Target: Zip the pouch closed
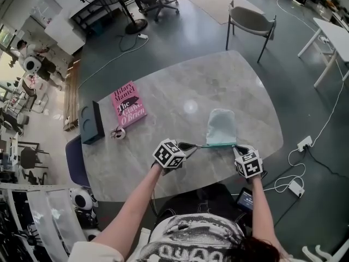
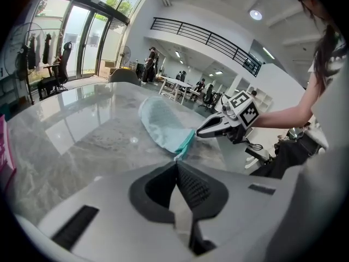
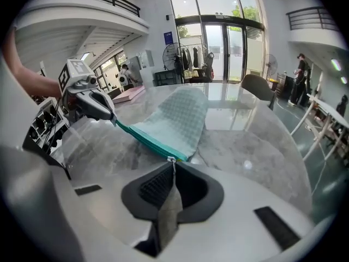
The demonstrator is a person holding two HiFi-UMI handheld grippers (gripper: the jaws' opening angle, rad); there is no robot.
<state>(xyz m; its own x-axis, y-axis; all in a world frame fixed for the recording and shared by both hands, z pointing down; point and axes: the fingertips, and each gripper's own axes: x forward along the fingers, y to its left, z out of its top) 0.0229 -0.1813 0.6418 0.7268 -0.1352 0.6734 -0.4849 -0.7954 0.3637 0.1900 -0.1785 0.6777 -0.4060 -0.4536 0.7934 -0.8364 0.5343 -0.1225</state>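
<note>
1. Location: the pouch (image 1: pixel 221 125) lies flat on the counter (image 1: pixel 163 86), close to my side. Its teal zip edge (image 1: pixel 214 144) faces me and is stretched taut between my 2 tools.
2. Left tool (image 2: pixel 176 164): pressed together, pinching the small white tab (image 2: pixel 178 156) at the left end of the zip edge as an anchor.
3. Right tool (image 3: pixel 173 166): pressed together on the metal pull (image 3: pixel 172 159) at the right end of the same edge.
4. Step in hand: the zipping stroke itself. The pull sits at the end farthest from the anchor, so I judge the zip closed or nearly so. I cannot tell whether every tooth has meshed.
5. Next move: check that the band is closed. If it is, let go with both tools. If not, keep the anchor firm and draw the pull along the band.
</note>
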